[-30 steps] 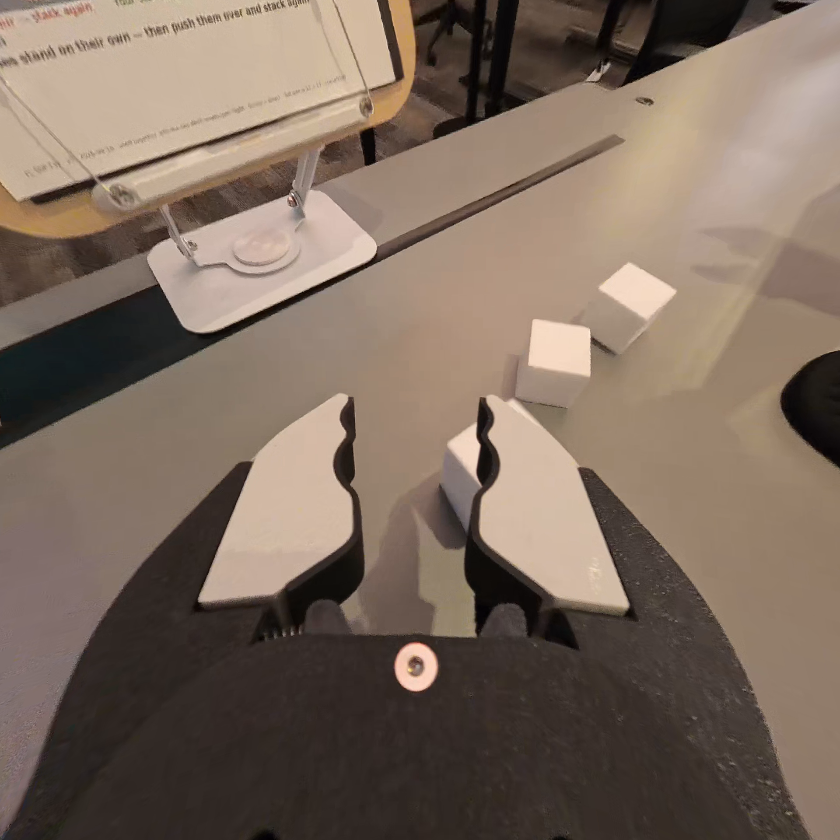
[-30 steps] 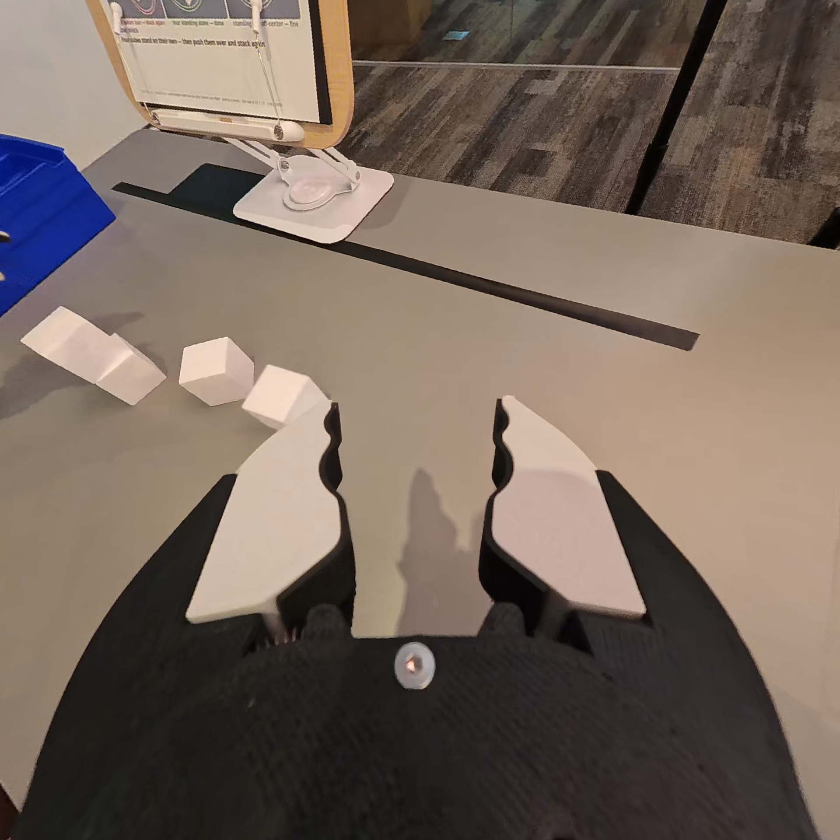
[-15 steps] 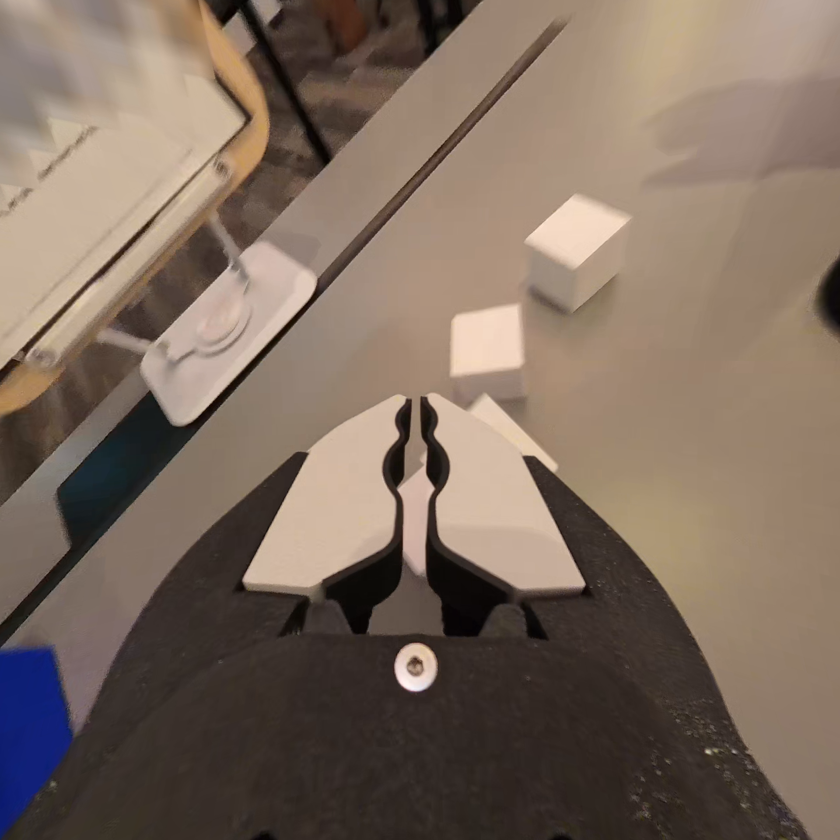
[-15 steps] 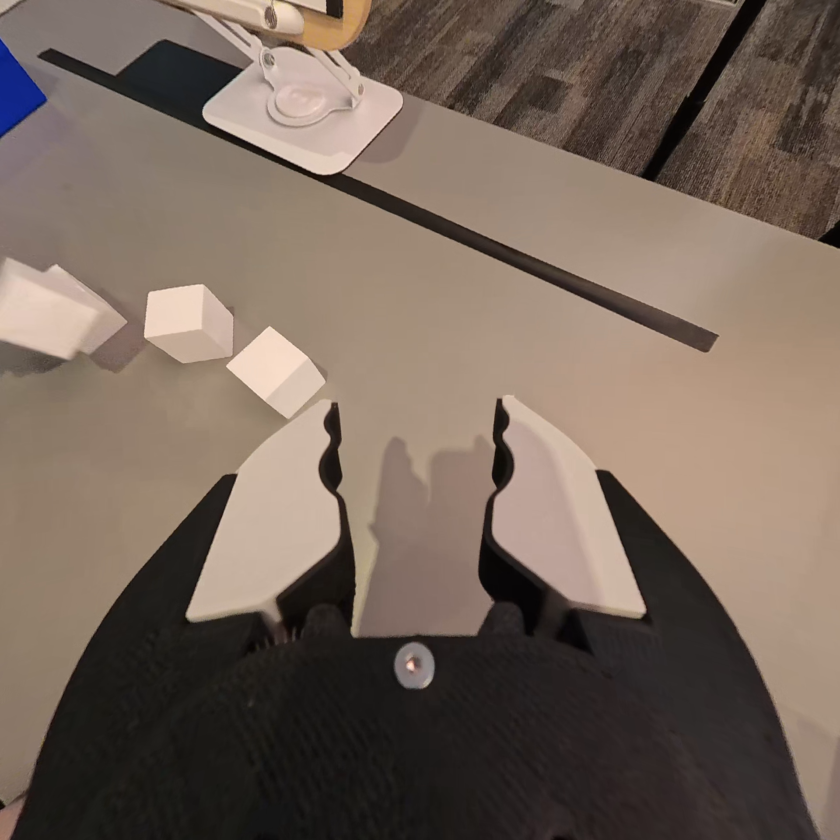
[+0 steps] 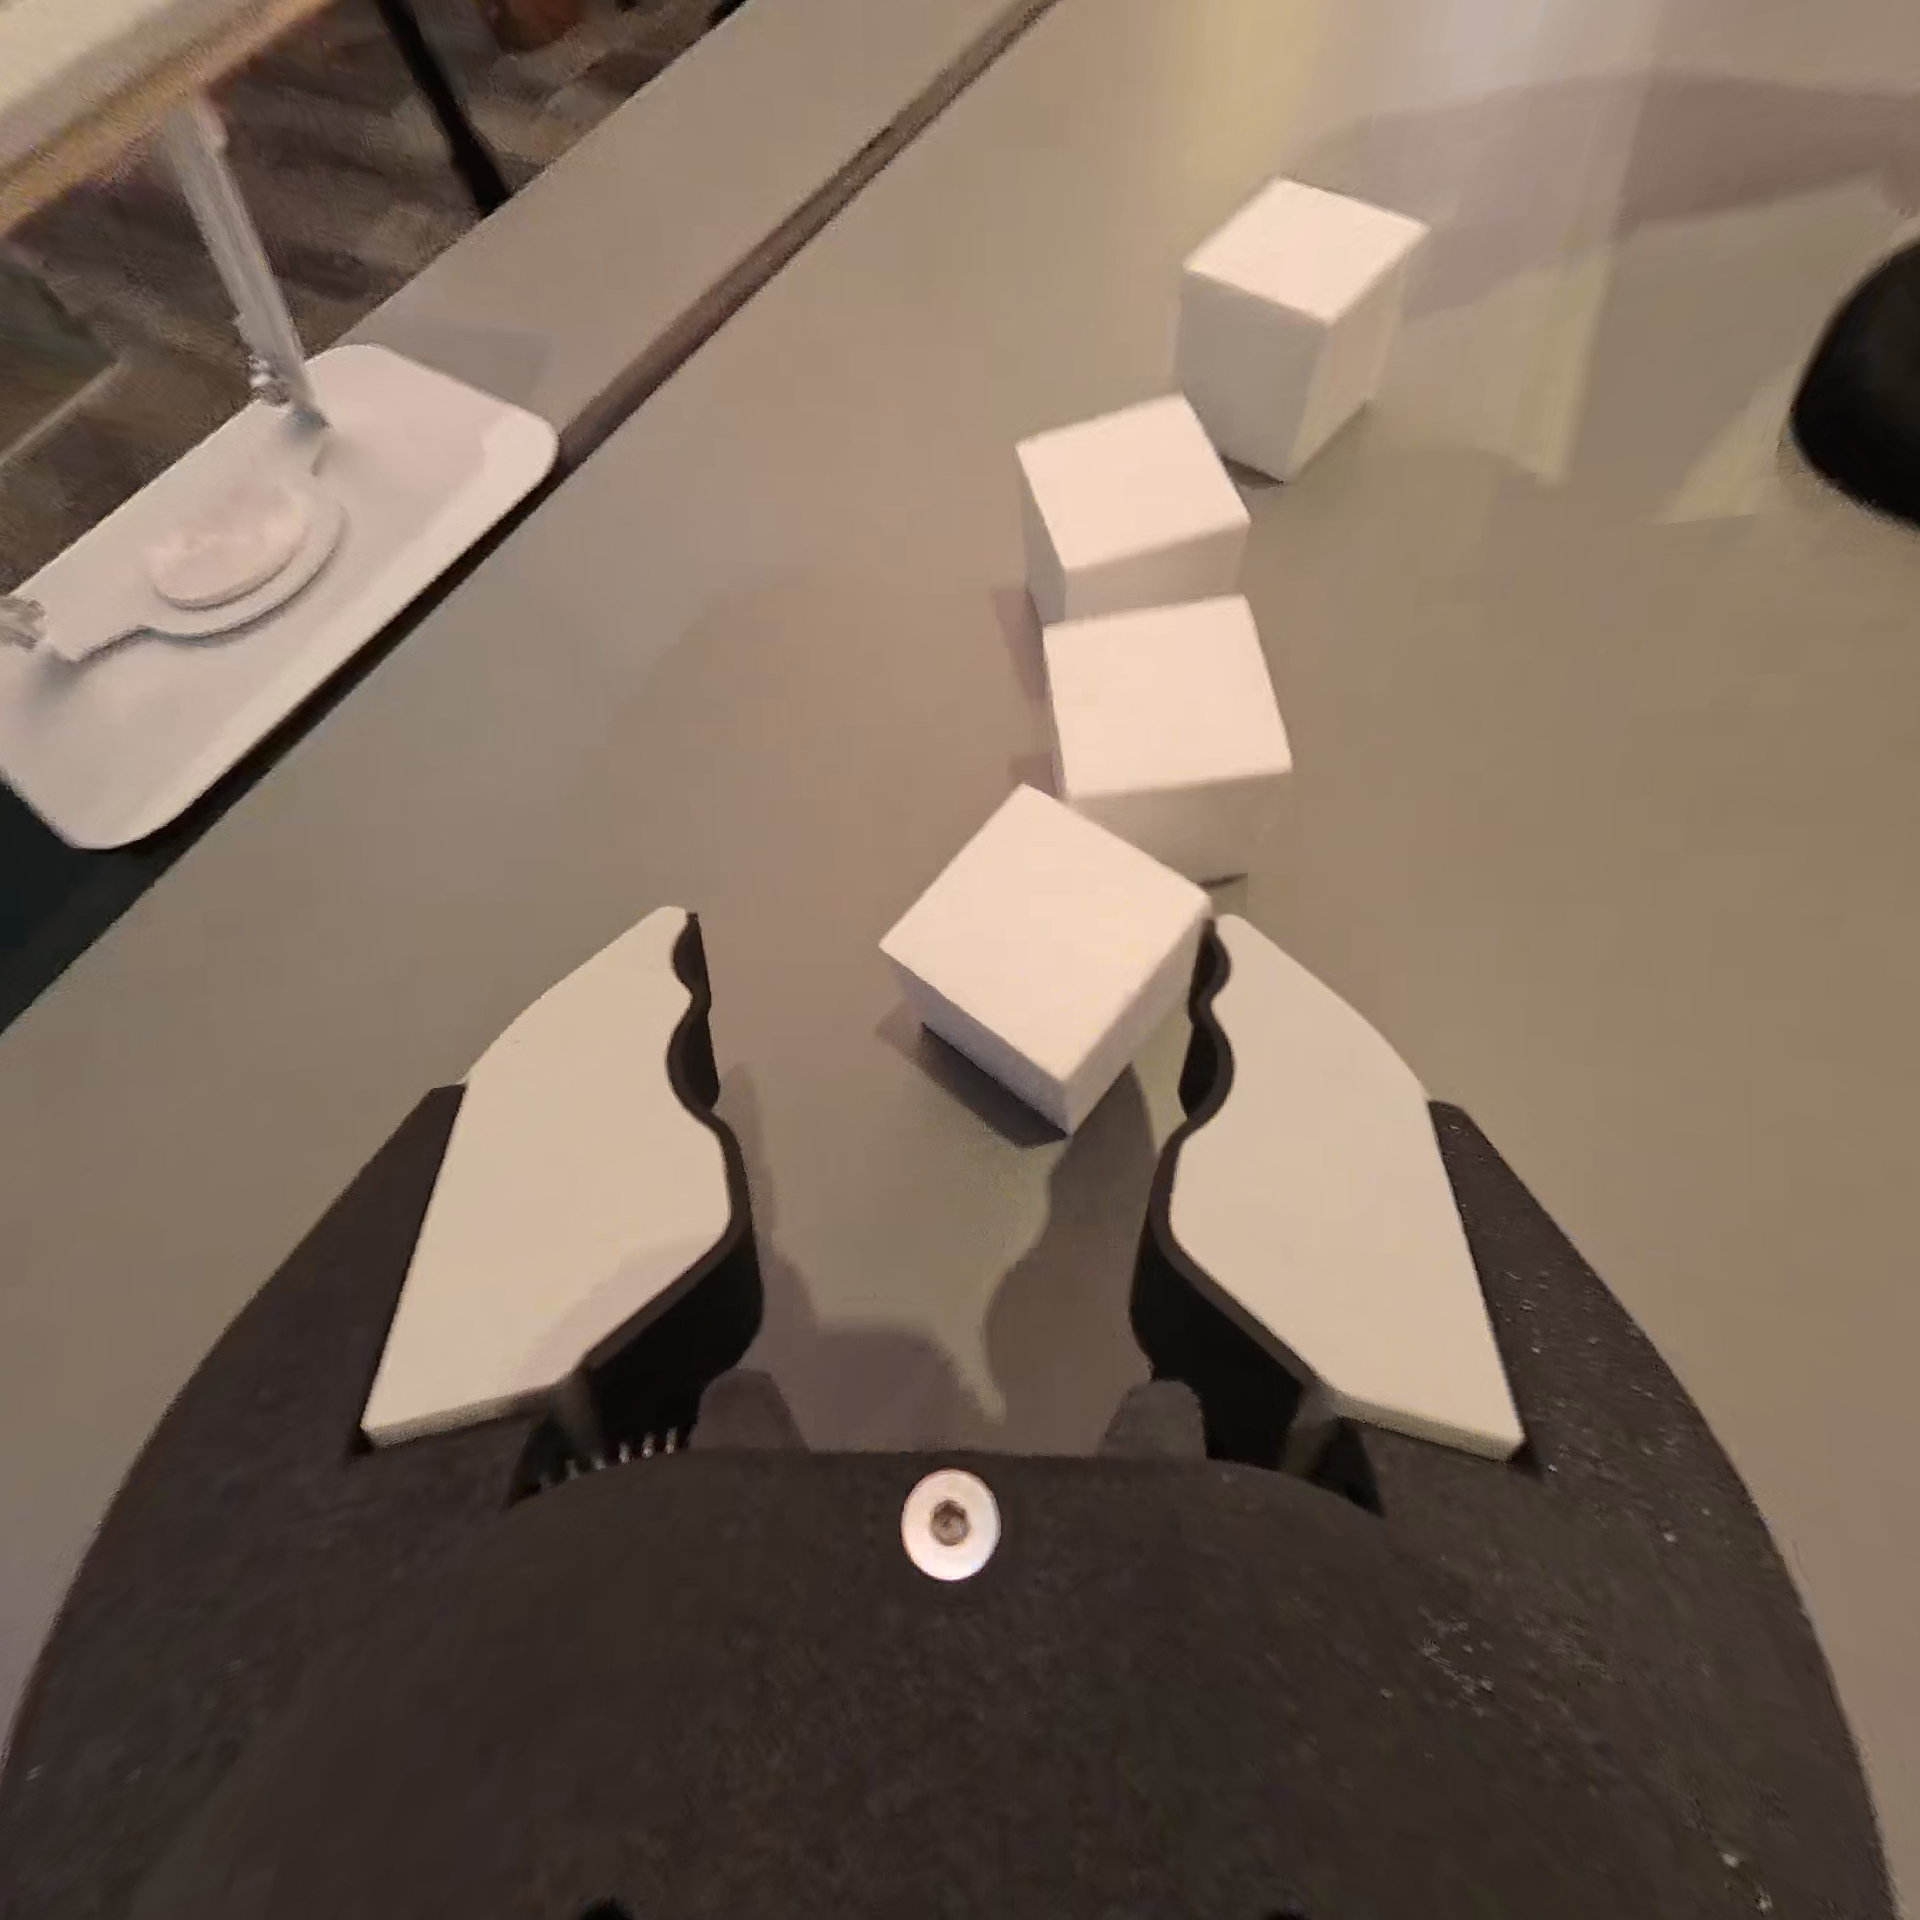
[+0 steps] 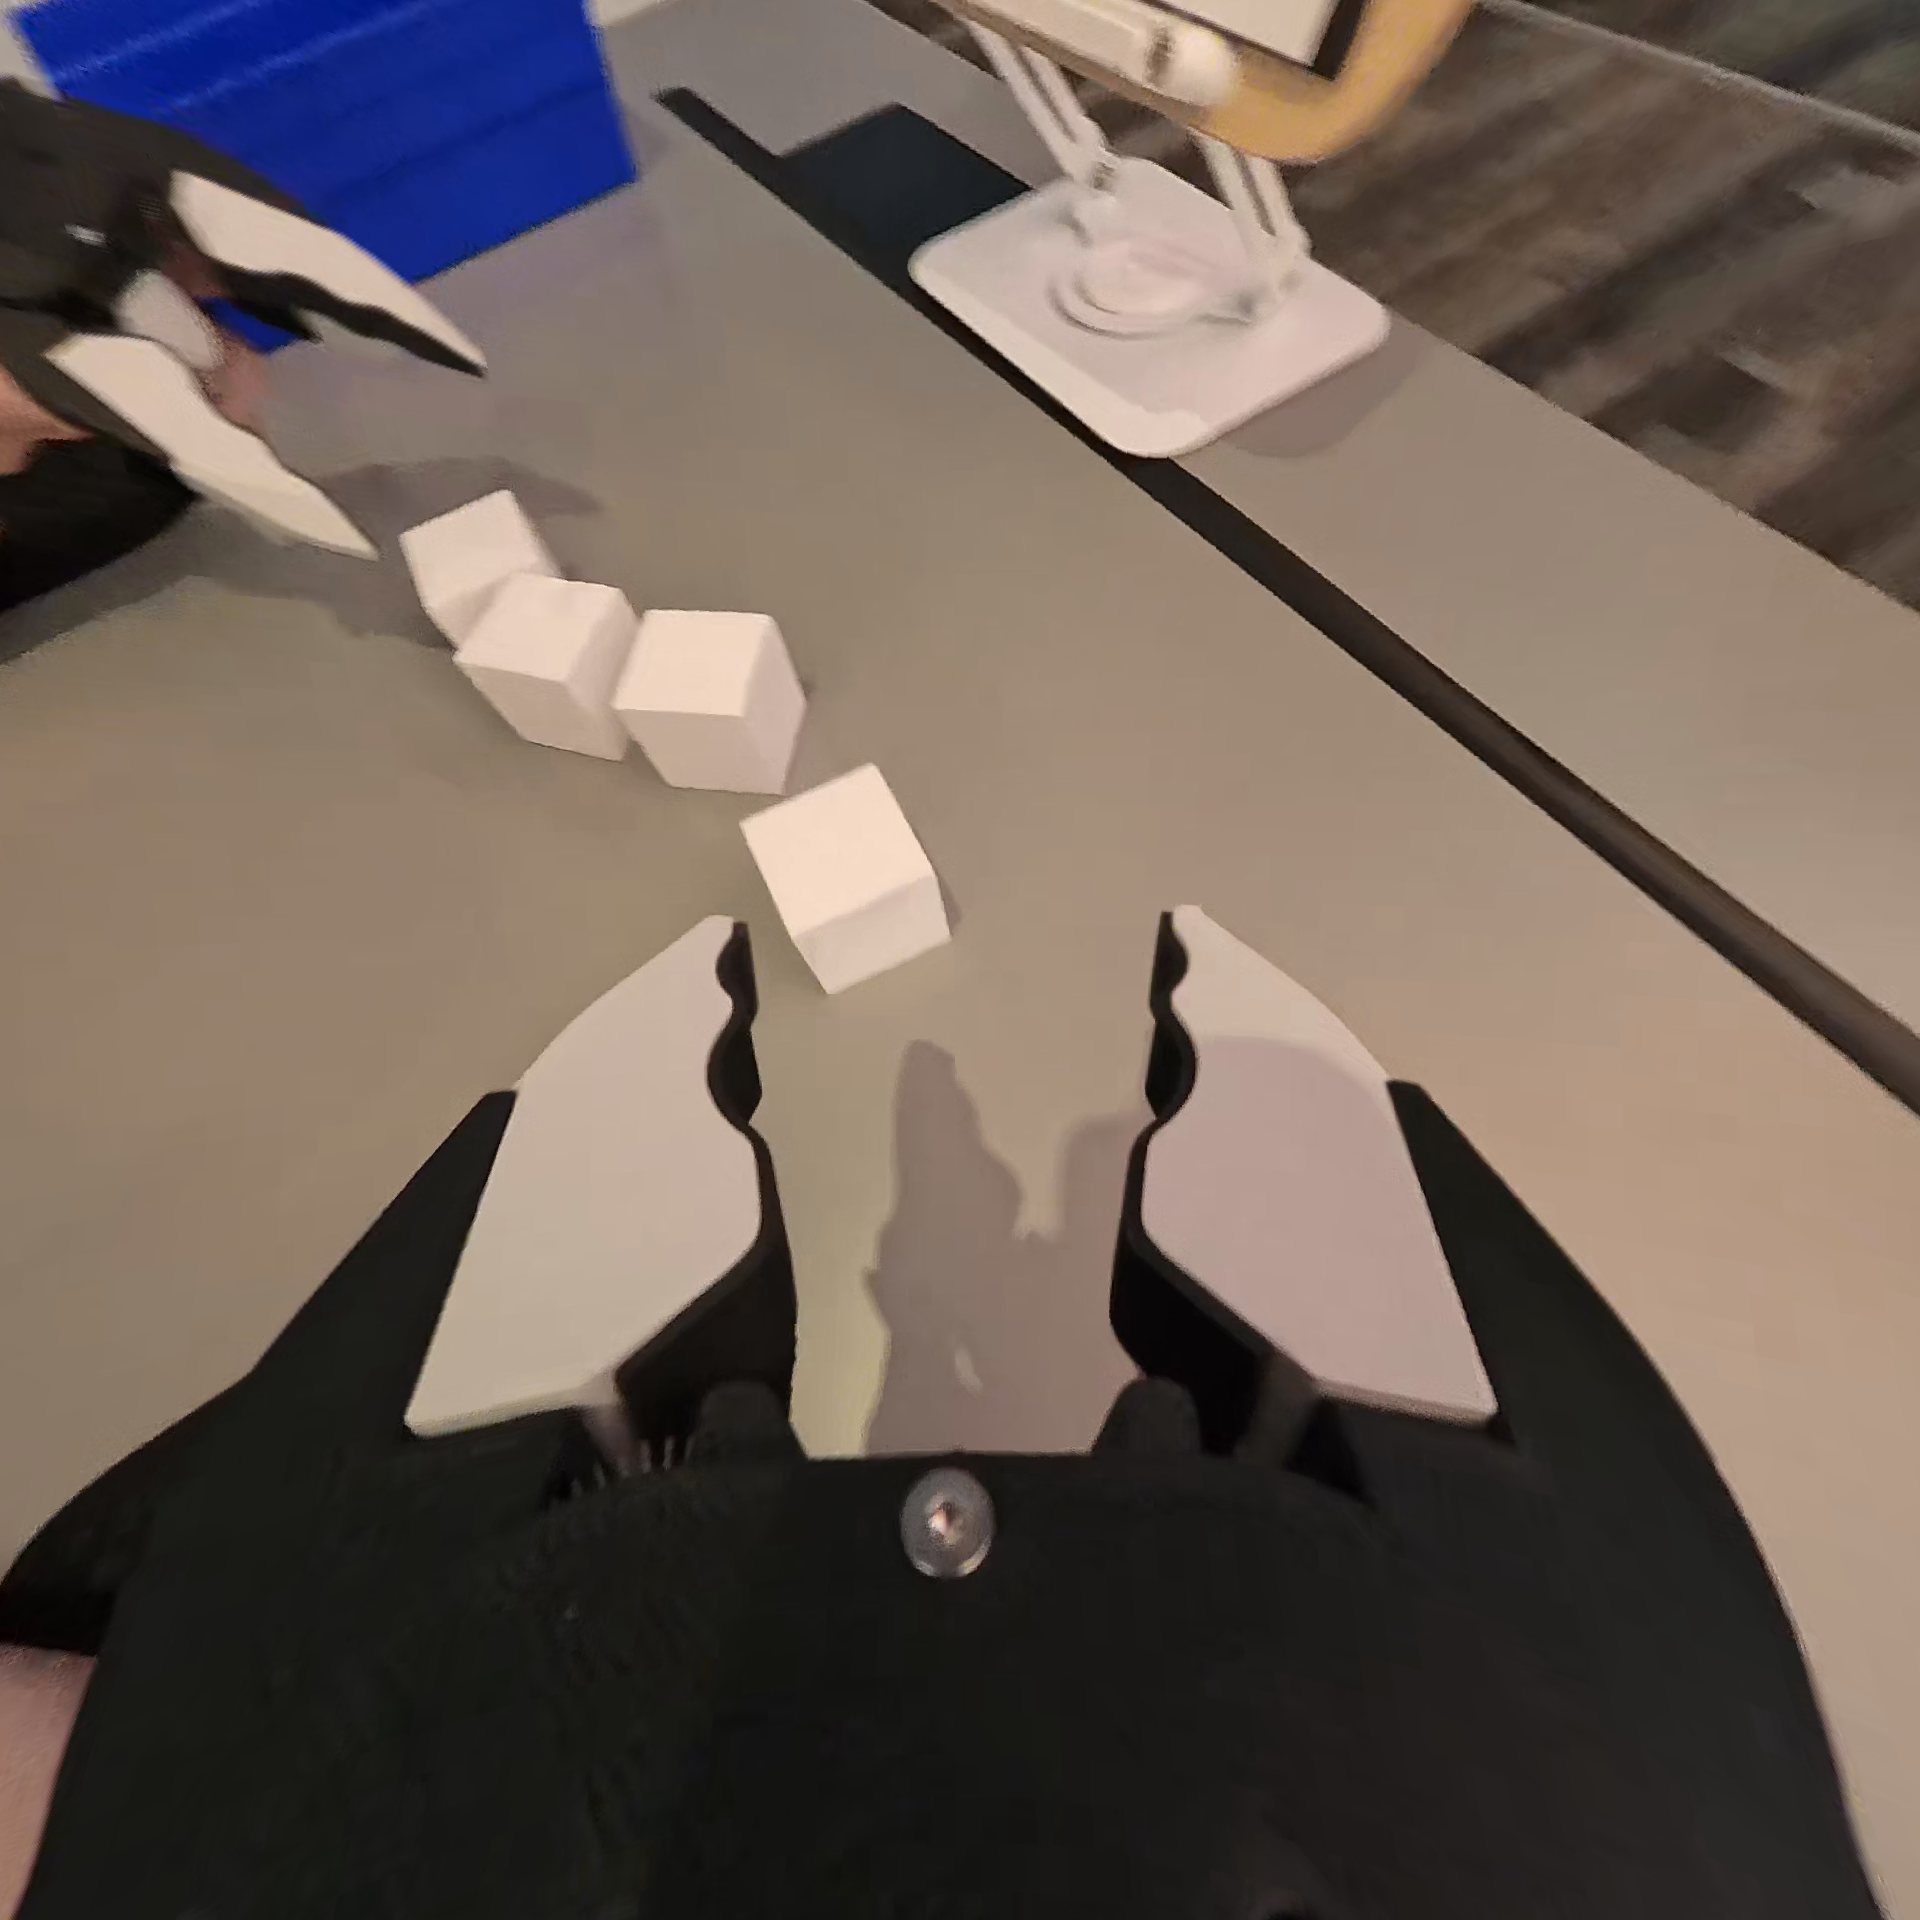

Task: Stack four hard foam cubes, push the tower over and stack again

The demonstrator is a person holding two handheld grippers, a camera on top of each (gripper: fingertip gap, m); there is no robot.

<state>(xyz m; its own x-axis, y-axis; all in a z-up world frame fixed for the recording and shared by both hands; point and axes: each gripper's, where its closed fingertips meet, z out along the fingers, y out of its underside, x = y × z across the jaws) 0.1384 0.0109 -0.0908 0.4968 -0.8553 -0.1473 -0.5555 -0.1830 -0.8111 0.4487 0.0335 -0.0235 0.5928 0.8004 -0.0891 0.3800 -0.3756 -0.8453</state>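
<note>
On the grey table (image 5: 520,1039): four white foam cubes lie toppled in a loose row, none stacked.
Row in the left wrist view: it runs from lower centre up to the upper right of the frame.
Far cube (image 5: 1299,322): upper right, a little apart from the rest.
Middle pair (image 5: 1153,623): touching or nearly so, centre right.
Near cube (image 5: 1044,956): turned corner-on, just ahead of the left gripper (image 5: 951,966), close against its right-hand finger, which may touch it.
Left gripper: spread wide, holding nothing.
Right gripper (image 6: 951,951): also spread and empty; the end cube (image 6: 847,878) sits just beyond its left-hand fingertip, left of centre.
Deciding relation: each gripper has one end of the row nearest; the near cube lies off-centre to the right and skewed, so I judge the left one needs a shift right and a twist before closing.
Background: blue bin (image 6: 343,114) upper left, white stand base (image 6: 1143,312) upper right.
</note>
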